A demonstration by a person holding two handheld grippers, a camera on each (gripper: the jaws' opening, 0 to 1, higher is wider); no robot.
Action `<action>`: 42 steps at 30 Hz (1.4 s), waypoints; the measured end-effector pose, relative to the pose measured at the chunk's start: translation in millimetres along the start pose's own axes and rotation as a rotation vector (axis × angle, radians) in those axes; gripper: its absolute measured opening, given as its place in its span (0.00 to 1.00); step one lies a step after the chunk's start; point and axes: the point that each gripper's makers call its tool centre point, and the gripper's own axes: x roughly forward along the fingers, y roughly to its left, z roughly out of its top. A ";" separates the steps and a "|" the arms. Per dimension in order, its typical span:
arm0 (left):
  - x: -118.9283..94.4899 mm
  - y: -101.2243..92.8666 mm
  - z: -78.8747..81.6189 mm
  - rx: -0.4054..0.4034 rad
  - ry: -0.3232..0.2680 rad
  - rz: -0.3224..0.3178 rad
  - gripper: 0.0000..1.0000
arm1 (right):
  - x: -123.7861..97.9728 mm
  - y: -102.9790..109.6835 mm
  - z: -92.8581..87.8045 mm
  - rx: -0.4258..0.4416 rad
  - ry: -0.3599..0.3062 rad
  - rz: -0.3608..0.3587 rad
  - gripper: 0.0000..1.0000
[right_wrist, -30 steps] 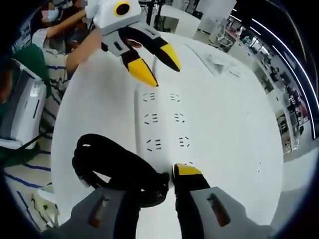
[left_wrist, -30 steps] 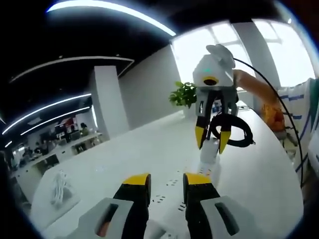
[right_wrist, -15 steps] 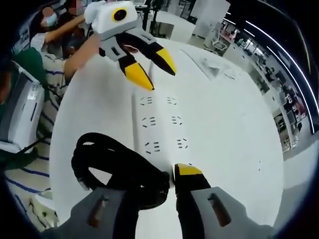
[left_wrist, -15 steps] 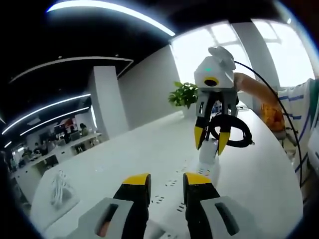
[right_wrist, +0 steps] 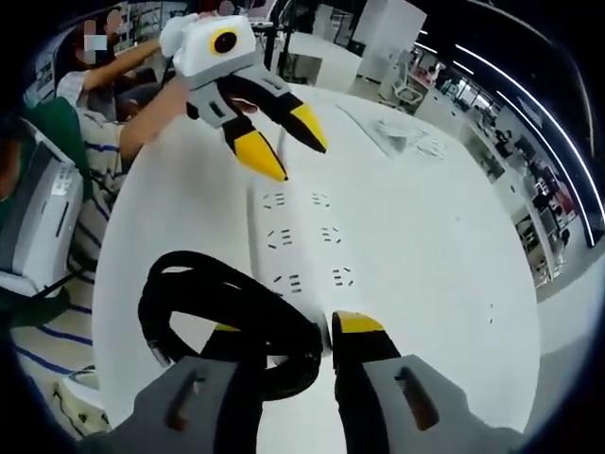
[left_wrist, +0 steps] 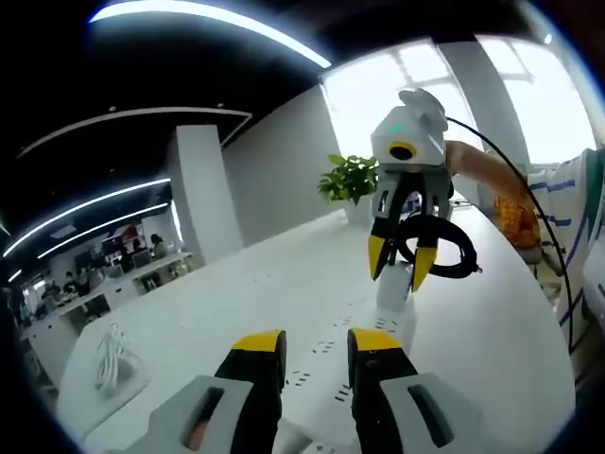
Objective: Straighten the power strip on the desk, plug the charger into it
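Left gripper (right_wrist: 274,142) raised over the power strip (right_wrist: 298,248), jaws apart and empty, right gripper (left_wrist: 399,262) tilted down, clamped on the coiled black cable (right_wrist: 222,322)

Left tongs (right_wrist: 275,142): white body, yellow-tipped black jaws spread apart, nothing between them; held aloft above the tabletop (right_wrist: 425,246), tips angled downward; gripped from behind by a bare forearm (right_wrist: 151,104) with a striped sleeve; in the left gripper view the same jaws (left_wrist: 316,345) rise side by side with a gap between. Right tongs (left_wrist: 400,263): raised, jaws pointing down, closed around a black cable coil (left_wrist: 444,251); bare forearm (left_wrist: 477,170) behind.
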 end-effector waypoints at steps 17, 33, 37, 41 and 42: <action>0.5 1.1 -0.3 -0.008 -0.001 -0.003 0.26 | -15.9 -1.4 -3.1 0.027 -0.076 -0.047 0.27; -10.9 15.1 1.6 -0.030 -0.025 0.044 0.25 | -32.5 -3.9 2.6 0.067 -0.214 -0.105 0.28; -14.5 14.7 2.0 -0.038 -0.031 0.045 0.25 | -37.4 -6.3 6.4 0.083 -0.275 -0.121 0.27; -17.9 13.9 0.1 -0.038 -0.028 0.054 0.25 | -40.9 -8.4 4.3 0.104 -0.301 -0.130 0.27; -19.3 14.2 -0.3 -0.043 -0.032 0.058 0.25 | -42.6 -8.9 3.5 0.112 -0.310 -0.135 0.27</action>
